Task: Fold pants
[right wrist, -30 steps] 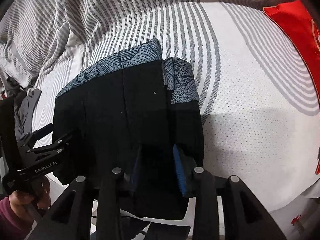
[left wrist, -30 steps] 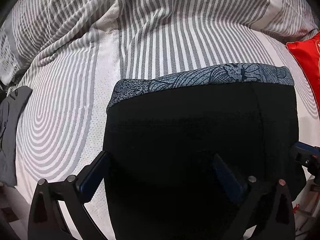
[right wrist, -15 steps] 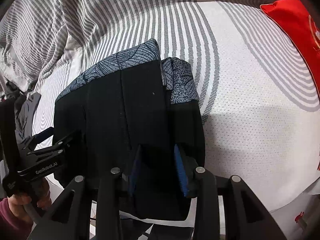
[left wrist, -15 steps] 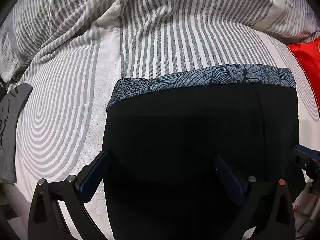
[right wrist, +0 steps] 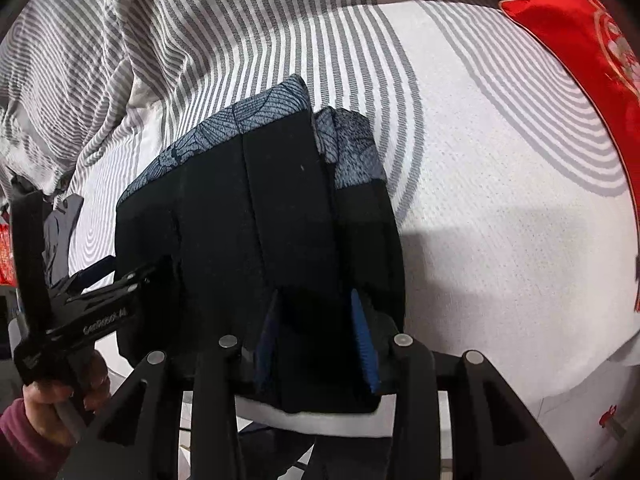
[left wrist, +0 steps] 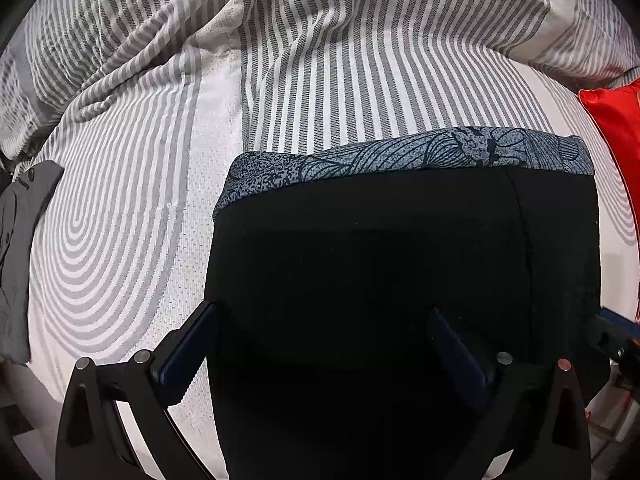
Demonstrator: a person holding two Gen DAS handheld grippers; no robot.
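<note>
The black pants with a blue patterned waistband lie folded on the striped bed, near its front edge. My left gripper is open wide; one finger lies left of the pants, the other rests on the black cloth. My right gripper stands with its blue pads on either side of a thick fold of the pants, closed on it. The left gripper shows in the right wrist view, at the pants' left edge.
A grey-and-white striped bedsheet covers the bed, with a rumpled striped blanket behind. A red cushion lies at the right. A grey garment lies at the left edge. The person's hand holds the left gripper.
Both views have shifted only slightly. The right gripper has crept a little forward on the fold. The pants lie the same.
</note>
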